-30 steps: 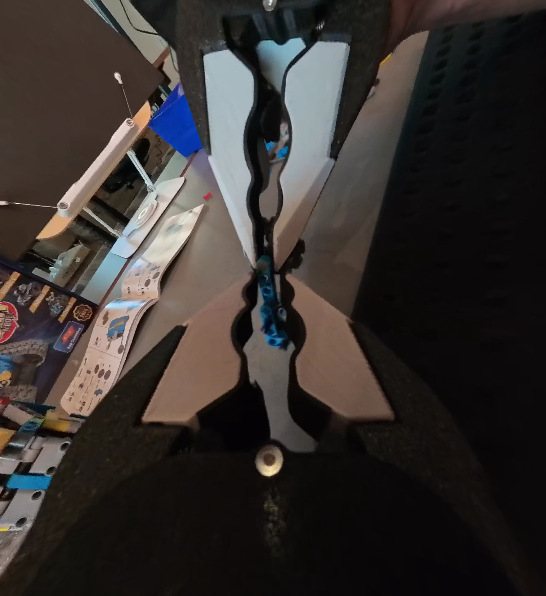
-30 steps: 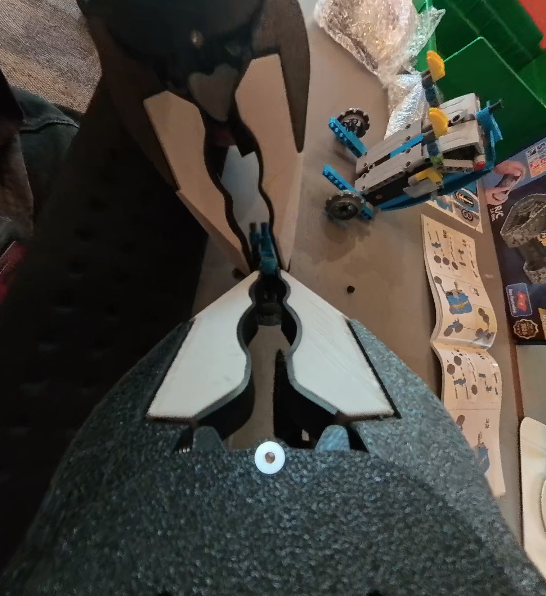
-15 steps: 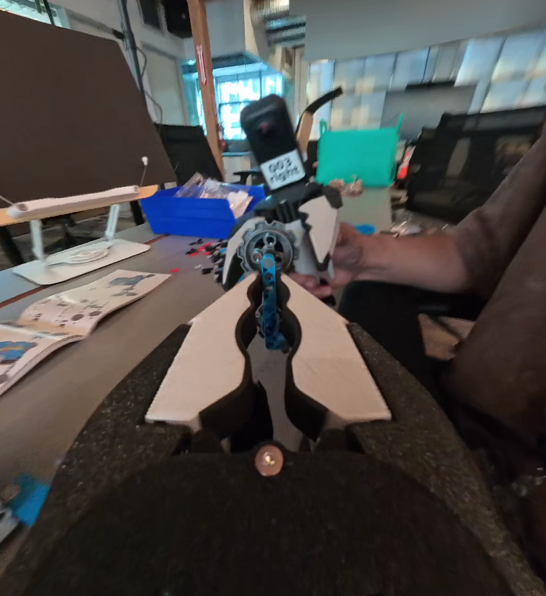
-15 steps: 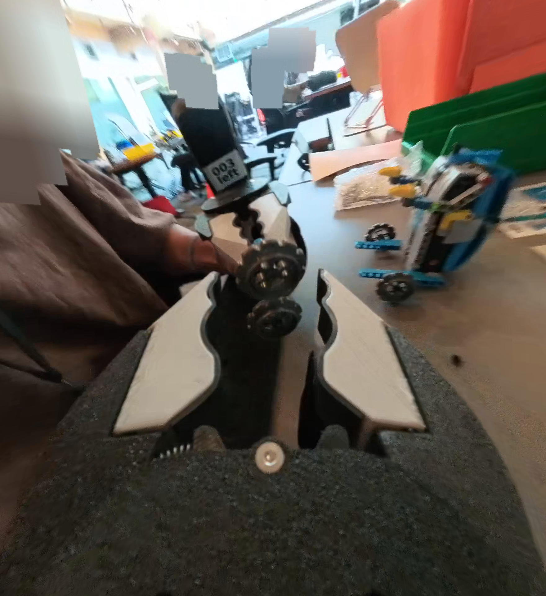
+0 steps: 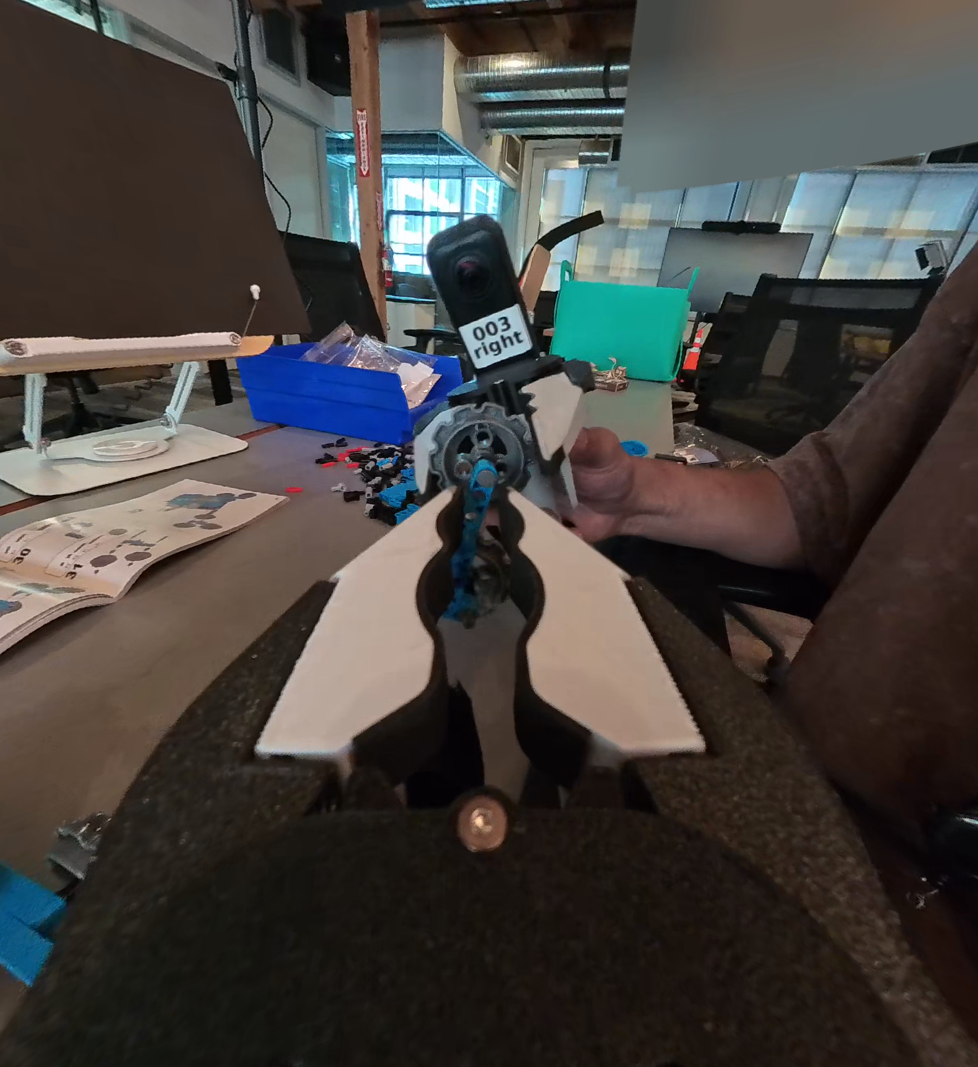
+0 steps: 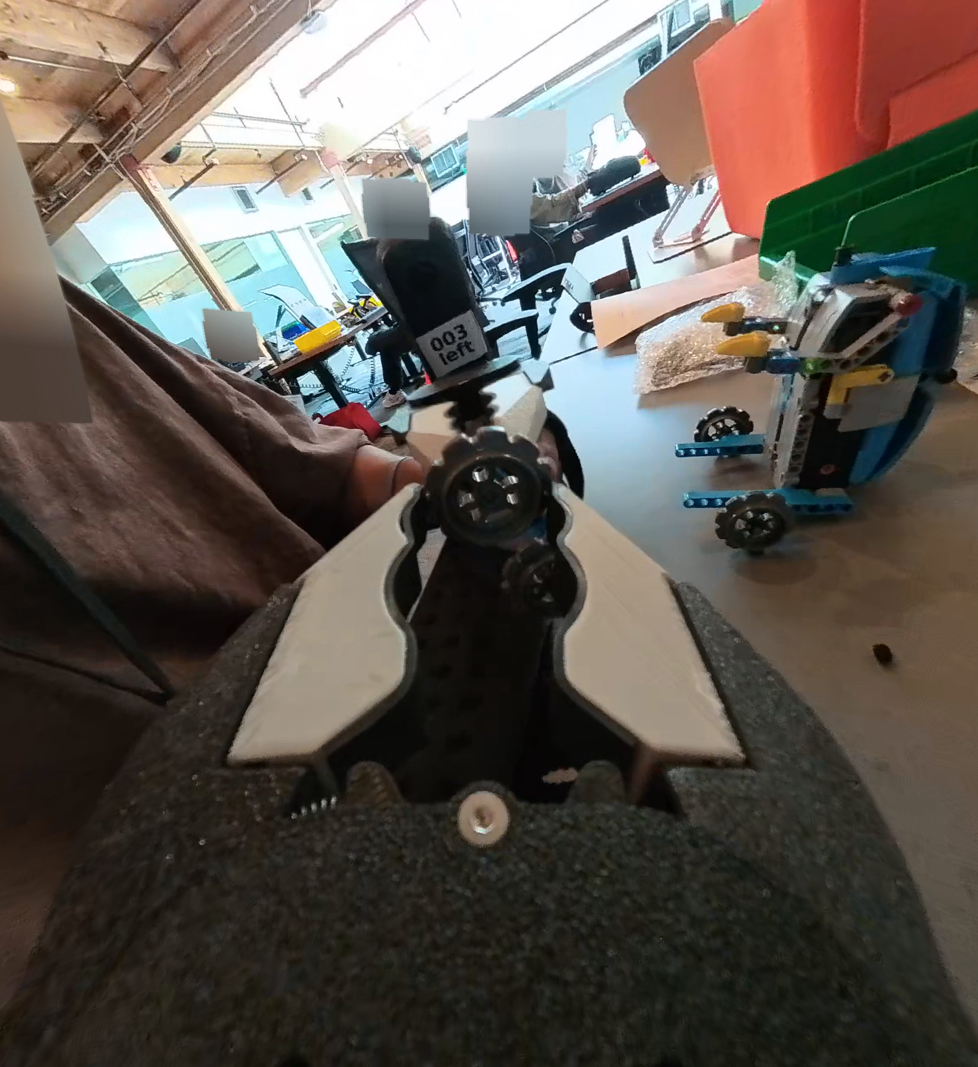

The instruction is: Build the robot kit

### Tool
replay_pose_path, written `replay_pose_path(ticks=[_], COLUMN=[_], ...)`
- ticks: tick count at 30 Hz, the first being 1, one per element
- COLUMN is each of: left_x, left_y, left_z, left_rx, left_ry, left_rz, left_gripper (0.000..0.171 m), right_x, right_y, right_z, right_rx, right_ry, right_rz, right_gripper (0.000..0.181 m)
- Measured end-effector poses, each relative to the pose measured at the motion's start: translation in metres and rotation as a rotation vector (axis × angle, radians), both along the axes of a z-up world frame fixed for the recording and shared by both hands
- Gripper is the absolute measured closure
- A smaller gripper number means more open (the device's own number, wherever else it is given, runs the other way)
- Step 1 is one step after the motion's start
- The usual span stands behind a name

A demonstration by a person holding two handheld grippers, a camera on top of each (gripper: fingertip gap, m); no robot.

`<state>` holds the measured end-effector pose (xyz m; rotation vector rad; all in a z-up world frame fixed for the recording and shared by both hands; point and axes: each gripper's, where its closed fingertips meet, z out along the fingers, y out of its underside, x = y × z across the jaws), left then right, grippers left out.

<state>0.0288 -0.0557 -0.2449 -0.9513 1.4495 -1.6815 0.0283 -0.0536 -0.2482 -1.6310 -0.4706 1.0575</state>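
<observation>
My left gripper (image 5: 478, 496) is shut on a blue holed beam (image 5: 469, 543) and holds it upright above the table edge. A large grey toothed wheel (image 5: 481, 456) sits at the beam's top and a smaller wheel (image 5: 489, 577) lower down. My right gripper (image 6: 488, 491) faces the left one, its tips closed against both sides of the large wheel (image 6: 489, 502). The small wheel (image 6: 536, 577) hangs just inside its right finger. The right gripper also shows in the left wrist view (image 5: 484, 444), held by a hand (image 5: 602, 479).
An open instruction booklet (image 5: 117, 537), a white stand (image 5: 111, 450), a blue bin (image 5: 336, 392) and a pile of small parts (image 5: 371, 467) lie on the grey table. A blue and grey toy vehicle (image 6: 856, 404) lies on its side before a green bin (image 6: 908, 196). The tips of both grippers are at nearly the same place.
Both grippers swung up from pointing down at the table to level. The right gripper let go of the beam, opened wide, then closed in around the large wheel.
</observation>
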Motion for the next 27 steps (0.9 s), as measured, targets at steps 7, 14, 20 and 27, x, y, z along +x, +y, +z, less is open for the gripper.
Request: replay_pose_path(ticks=[7, 14, 20, 27], left_x=[0.001, 0.006, 0.004, 0.003], left_y=[0.002, -0.003, -0.002, 0.001], left_z=[0.000, -0.006, -0.005, -0.002], left_rx=[0.013, 0.037, 0.017, -0.033], left_ry=[-0.004, 0.030, 0.026, 0.027], left_rz=[0.030, 0.020, 0.011, -0.008], left_gripper=[0.162, 0.162, 0.165, 0.165], right_x=[0.006, -0.002, 0.001, 0.003], right_y=[0.003, 0.003, 0.002, 0.001], right_z=[-0.003, -0.008, -0.007, -0.012], right_rx=[-0.016, -0.022, -0.023, -0.008], right_ry=[-0.003, -0.035, -0.025, -0.101], right_rz=[-0.027, -0.009, -0.004, -0.022], right_gripper=[0.140, 0.140, 0.140, 0.141])
